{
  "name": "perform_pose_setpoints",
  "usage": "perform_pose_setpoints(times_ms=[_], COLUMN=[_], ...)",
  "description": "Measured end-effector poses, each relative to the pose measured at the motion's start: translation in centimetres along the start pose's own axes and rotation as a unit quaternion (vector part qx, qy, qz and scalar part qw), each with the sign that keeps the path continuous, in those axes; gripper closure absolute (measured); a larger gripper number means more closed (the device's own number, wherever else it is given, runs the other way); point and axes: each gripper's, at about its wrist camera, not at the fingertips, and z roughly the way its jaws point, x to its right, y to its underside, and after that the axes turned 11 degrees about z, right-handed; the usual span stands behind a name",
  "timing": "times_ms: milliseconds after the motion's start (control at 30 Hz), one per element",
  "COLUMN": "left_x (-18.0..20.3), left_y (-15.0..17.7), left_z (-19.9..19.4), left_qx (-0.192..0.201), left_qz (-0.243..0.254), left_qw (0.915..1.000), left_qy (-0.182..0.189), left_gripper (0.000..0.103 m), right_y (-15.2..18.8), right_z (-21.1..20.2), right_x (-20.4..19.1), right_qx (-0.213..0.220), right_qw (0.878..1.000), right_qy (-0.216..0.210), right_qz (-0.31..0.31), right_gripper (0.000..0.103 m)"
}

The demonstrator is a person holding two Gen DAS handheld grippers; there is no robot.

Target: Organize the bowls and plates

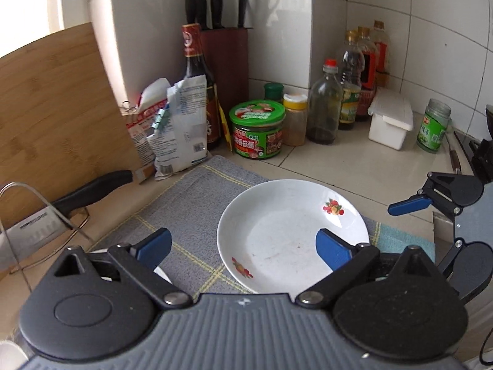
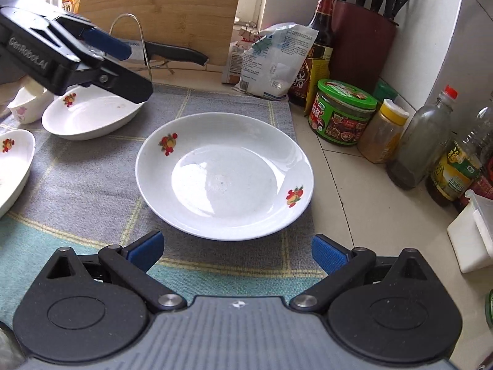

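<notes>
Left to right, right wrist view. Far left, 9 o'clock: edge of a white dish (image 2: 12,166), cut off by the frame. At 10 o'clock, an oval bowl (image 2: 89,117) with a small cup (image 2: 26,104) just behind it. Your left gripper (image 2: 101,52) hangs over that bowl, fingers spread wide, nothing between them. My read: it's free and clear of the dishes.

Centre: round plate (image 2: 225,175) with fruit prints, flat on the grey checked cloth (image 2: 92,185), alone, nothing stacked on it. Cloth likely there to cushion and stop sliding on the tabletop (image 2: 354,203).

Your right gripper (image 2: 237,254) sits at 6 o'clock of the plate, fingers open, rim just ahead of the tips, not touching. Lined up for a rim grab, I'd say.

Right, 1 to 3 o'clock: green-lidded jar (image 2: 342,114), yellow-capped spice jar (image 2: 385,132), bottles (image 2: 422,141), white box (image 2: 471,240). All packed near the plate's right edge, so keep any lift away from that side.

Back: cutting board (image 2: 166,9) leaning on the wall, cleaver (image 2: 172,52) in a wire rack.

Left wrist view agrees: same plate (image 1: 292,234) under your left gripper (image 1: 243,252), one finger overlapping the rim in view, contact can't tell.
</notes>
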Motion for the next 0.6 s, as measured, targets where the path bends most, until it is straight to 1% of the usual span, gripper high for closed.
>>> perform_pose_setpoints(times_ms=[67,167,233,333,433,533,600], left_x=[0.2,0.9,1.5,2.3,2.9,3.1,3.1], left_y=[1.0,3.0,4.5,6.6,8.6,10.7,12.0], left_z=[-1.8,-4.3,-5.9,-8.4,-10.7,-12.6,-13.6], left_qx=[0.006,0.000,-0.005,-0.013,-0.023,-0.032,-0.039], left_qz=[-0.023,-0.062,-0.086,-0.116,-0.139,-0.166,-0.178], left_qw=[0.9995,0.9956,0.9912,0.9841,0.9771,0.9695,0.9656], left_qy=[-0.022,-0.070,-0.101,-0.134,-0.160,-0.178,-0.185], left_gripper=[0.001,0.001,0.001,0.001,0.001,0.001,0.001], right_y=[0.0,0.1,0.2,0.4,0.5,0.4,0.2], right_z=[-0.6,-1.3,-1.2,-1.0,-0.7,-0.5,-0.2], right_x=[-0.6,-1.8,-2.9,-4.4,-6.2,-7.9,-8.9], right_qx=[0.010,0.019,0.016,0.012,0.005,0.001,-0.004], right_qw=[1.000,0.999,0.999,0.997,0.993,0.991,0.991], right_qy=[-0.006,-0.023,-0.041,-0.064,-0.092,-0.112,-0.115], right_qz=[-0.002,-0.014,-0.027,-0.048,-0.070,-0.074,-0.071], right_gripper=[0.000,0.000,0.000,0.000,0.000,0.000,0.000])
